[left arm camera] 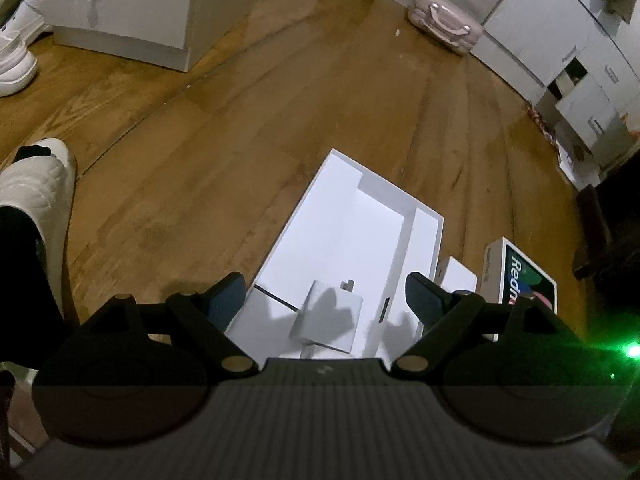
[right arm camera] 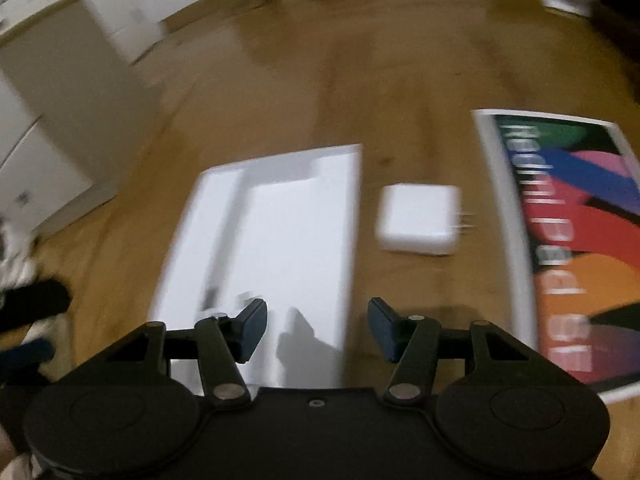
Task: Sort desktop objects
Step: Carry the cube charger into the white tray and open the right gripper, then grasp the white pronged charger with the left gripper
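A white open box tray [left arm camera: 344,240] lies on the wooden floor, and a white charger block [left arm camera: 328,320] rests inside its near end. My left gripper [left arm camera: 325,300] hangs over that block with its fingers spread wider than the block, not touching it. To the right of the tray lies a second white charger [right arm camera: 420,220], prongs pointing right, also in the left wrist view [left arm camera: 460,276]. Beyond it is a colourful Redmi box lid [right arm camera: 572,240]. My right gripper [right arm camera: 318,328] is open over the tray's [right arm camera: 280,240] near right edge, with nothing between its fingers. The right wrist view is motion-blurred.
A white cabinet [left arm camera: 132,8] stands at the back left and grey drawer units [left arm camera: 560,52] at the back right. A small pink case [left arm camera: 444,20] sits on the floor. White shoes [left arm camera: 16,64] and a person's slippered foot [left arm camera: 36,196] are on the left. Dark furniture [left arm camera: 612,224] is on the right.
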The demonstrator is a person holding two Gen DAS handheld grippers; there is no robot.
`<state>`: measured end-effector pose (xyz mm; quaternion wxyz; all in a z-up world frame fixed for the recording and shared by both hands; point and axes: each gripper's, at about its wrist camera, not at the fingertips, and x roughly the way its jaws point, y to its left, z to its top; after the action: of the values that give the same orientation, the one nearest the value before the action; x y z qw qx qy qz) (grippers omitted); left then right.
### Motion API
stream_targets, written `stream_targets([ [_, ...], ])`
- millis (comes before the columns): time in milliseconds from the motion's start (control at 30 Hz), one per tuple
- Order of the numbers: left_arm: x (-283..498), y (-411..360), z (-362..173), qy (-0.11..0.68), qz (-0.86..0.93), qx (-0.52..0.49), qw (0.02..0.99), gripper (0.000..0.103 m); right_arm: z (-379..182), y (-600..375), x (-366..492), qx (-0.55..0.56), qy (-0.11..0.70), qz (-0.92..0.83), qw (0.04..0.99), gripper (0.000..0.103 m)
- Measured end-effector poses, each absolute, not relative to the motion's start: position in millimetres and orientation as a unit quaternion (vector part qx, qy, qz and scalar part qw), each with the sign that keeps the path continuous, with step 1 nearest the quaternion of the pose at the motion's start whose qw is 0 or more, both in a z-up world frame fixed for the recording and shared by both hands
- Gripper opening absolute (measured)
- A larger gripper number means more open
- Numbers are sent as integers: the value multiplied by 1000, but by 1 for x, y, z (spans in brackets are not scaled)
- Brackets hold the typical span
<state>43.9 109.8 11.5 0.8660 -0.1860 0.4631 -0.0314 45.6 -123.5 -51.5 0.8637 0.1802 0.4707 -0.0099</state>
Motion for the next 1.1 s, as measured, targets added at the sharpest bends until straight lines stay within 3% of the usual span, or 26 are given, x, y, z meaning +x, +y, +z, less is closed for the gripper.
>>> stream_targets([
  [100, 44, 96, 18, 457, -51, -171, 871, 87, -43, -163, 39, 232, 486, -26, 842, 62],
  [200, 43, 72, 27, 440, -87, -162, 879, 86, -20, -207, 17, 298, 449, -69, 839, 63],
  [333, 51, 30, 35, 440, -143, -157, 872, 85, 15, -229, -3, 261, 421, -92, 864, 65],
  [567, 86, -66, 12, 476, -144, 5, 868, 85, -3, -263, -18, 315, 406, -64, 855, 65],
  [700, 104, -92, -27, 500, -180, 12, 847, 76, -23, -286, -28, 326, 414, -111, 843, 65],
  [867, 112, -98, -53, 516, -174, 21, 838, 73, -25, -301, -27, 364, 367, -79, 852, 65],
  [1000, 124, -105, -56, 515, -175, 44, 838, 64, -25, -294, -15, 333, 358, -77, 869, 65],
  [1100, 134, -111, -61, 529, -187, 47, 827, 54, -34, -299, -10, 370, 342, -82, 860, 65],
])
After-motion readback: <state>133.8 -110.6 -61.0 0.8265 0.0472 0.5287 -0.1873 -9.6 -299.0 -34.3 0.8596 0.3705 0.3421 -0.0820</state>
